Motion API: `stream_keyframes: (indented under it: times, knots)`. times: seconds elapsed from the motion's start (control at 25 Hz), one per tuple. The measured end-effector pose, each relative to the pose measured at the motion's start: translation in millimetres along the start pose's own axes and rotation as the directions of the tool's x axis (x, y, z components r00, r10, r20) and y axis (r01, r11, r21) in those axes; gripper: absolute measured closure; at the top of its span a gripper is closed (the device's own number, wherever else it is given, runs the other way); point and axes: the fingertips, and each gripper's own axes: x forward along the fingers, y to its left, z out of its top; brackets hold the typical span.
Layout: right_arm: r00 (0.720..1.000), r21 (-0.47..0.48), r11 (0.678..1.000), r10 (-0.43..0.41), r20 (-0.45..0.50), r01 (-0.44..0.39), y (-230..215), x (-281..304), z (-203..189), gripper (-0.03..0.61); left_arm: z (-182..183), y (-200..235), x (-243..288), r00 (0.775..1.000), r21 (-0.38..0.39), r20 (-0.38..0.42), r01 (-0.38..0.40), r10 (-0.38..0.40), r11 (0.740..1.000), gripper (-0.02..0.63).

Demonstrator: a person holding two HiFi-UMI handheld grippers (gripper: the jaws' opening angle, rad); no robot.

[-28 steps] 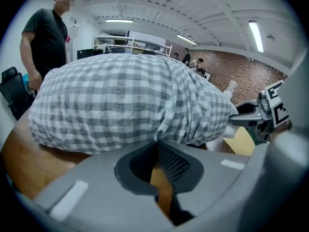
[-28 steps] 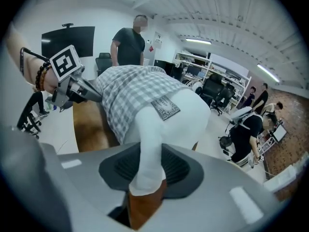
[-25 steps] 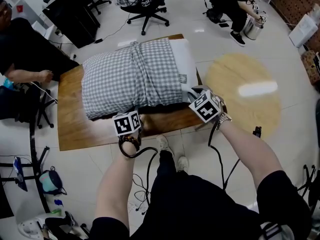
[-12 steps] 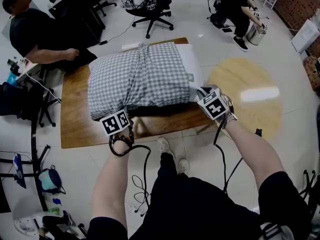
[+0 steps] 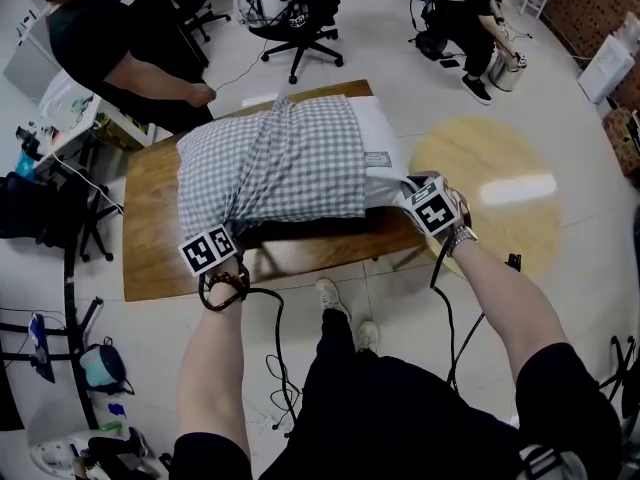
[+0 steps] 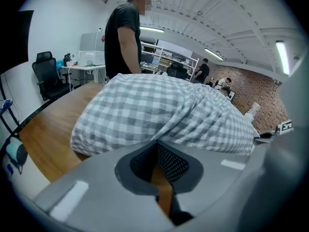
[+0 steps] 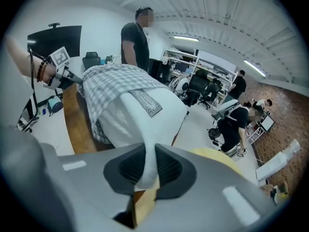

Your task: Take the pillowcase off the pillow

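Right gripper (image 7: 146, 170) clamps the soft white pillow (image 7: 145, 117) at the wooden table's (image 5: 150, 258) right edge; left gripper (image 6: 157, 151) pinches the grey-checked fabric pillowcase (image 6: 154, 108).

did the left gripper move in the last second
Yes, the left gripper slid left along the table's near edge.

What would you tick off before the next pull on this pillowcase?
1. Right tongs shut on a white corner of the pillow: ok.
2. Left tongs pinching the edge of the pillowcase: ok.
3. White end of the pillow bared: ok.
4. Pillow resting on the table: ok.
5. Room round the table: not ok, a person stands at its far side.
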Motion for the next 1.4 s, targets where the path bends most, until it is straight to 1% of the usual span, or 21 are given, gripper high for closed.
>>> stream_keyframes:
  times: [0.08, 0.12, 0.16, 0.2, 0.32, 0.36, 0.48, 0.56, 0.68, 0.8, 0.88, 0.96, 1.04, 1.12, 1.24, 1.32, 1.4]
  knots:
    - [1.0, 0.041, 0.999, -0.028, -0.008, 0.028, -11, 0, -14, 0.555, 1, 39, -16, 0.994, -0.062, 0.015, -0.105, 0.106, 0.993, 0.614]
    - [0.999, 0.069, 0.997, -0.031, -0.007, 0.031, -14, 0, -22, 0.555, 1, 58, -25, 0.99, -0.082, 0.015, -0.141, 0.143, 0.987, 0.614]
    - [1.0, 0.085, 0.996, -0.024, -0.008, 0.024, -14, -1, -27, 0.555, 0, 71, -32, 0.986, -0.085, 0.018, -0.161, 0.163, 0.983, 0.612]
    - [1.0, 0.081, 0.997, -0.013, -0.013, 0.014, -10, -2, -29, 0.555, 1, 76, -38, 0.985, -0.074, 0.025, -0.167, 0.169, 0.983, 0.612]
    - [1.0, 0.036, 0.999, 0.014, -0.008, -0.014, 2, 4, -29, 0.544, 5, 61, -41, 0.989, -0.021, 0.049, -0.137, 0.138, 0.99, 0.612]
    - [1.0, 0.023, 1.0, 0.02, -0.003, -0.02, 5, 5, -29, 0.529, 5, 54, -41, 0.991, -0.007, 0.054, -0.123, 0.123, 0.992, 0.612]
    - [0.999, 0.016, 0.998, 0.054, 0.002, -0.054, 14, 1, -30, 0.389, 5, 42, -42, 0.994, 0.016, 0.073, -0.085, 0.084, 0.996, 0.611]
    - [0.997, 0.022, 0.997, 0.073, 0.024, -0.074, 16, -7, -29, 0.347, 9, 33, -43, 0.994, 0.031, 0.09, -0.062, 0.059, 0.998, 0.611]
    - [0.994, 0.02, 0.996, 0.08, 0.07, -0.082, 17, -25, -20, 0.339, 22, 11, -51, 0.993, 0.074, 0.114, -0.023, 0.014, 0.997, 0.609]
    - [0.992, 0.007, 0.996, 0.083, 0.096, -0.084, 16, -41, -18, 0.339, 31, -23, -59, 0.991, 0.152, 0.125, 0.03, -0.05, 0.988, 0.606]
    - [0.99, 0.007, 0.997, 0.082, 0.113, -0.083, 15, -51, -19, 0.339, 35, -50, -64, 0.987, 0.205, 0.12, 0.08, -0.106, 0.976, 0.566]
    - [0.988, 0.015, 0.997, 0.079, 0.132, -0.082, 14, -59, -18, 0.339, 38, -79, -70, 0.98, 0.254, 0.102, 0.139, -0.17, 0.957, 0.525]
    - [0.987, 0.025, 0.996, 0.078, 0.143, -0.082, 13, -67, -14, 0.339, 40, -106, -76, 0.971, 0.305, 0.072, 0.196, -0.228, 0.932, 0.499]
    - [0.986, 0.033, 0.997, 0.071, 0.149, -0.077, 9, -74, -4, 0.339, 48, -130, -82, 0.961, 0.346, 0.038, 0.245, -0.275, 0.906, 0.491]
    - [0.986, 0.034, 0.997, 0.064, 0.154, -0.07, 1, -79, 8, 0.339, 59, -156, -83, 0.948, 0.387, -0.008, 0.298, -0.319, 0.873, 0.482]
    - [0.986, 0.035, 0.997, 0.059, 0.155, -0.065, -8, -77, 12, 0.339, 66, -170, -77, 0.941, 0.402, -0.029, 0.319, -0.336, 0.859, 0.477]
    - [0.987, 0.04, 0.997, 0.056, 0.153, -0.063, -18, -75, 27, 0.339, 84, -179, -72, 0.938, 0.413, -0.042, 0.331, -0.345, 0.849, 0.474]
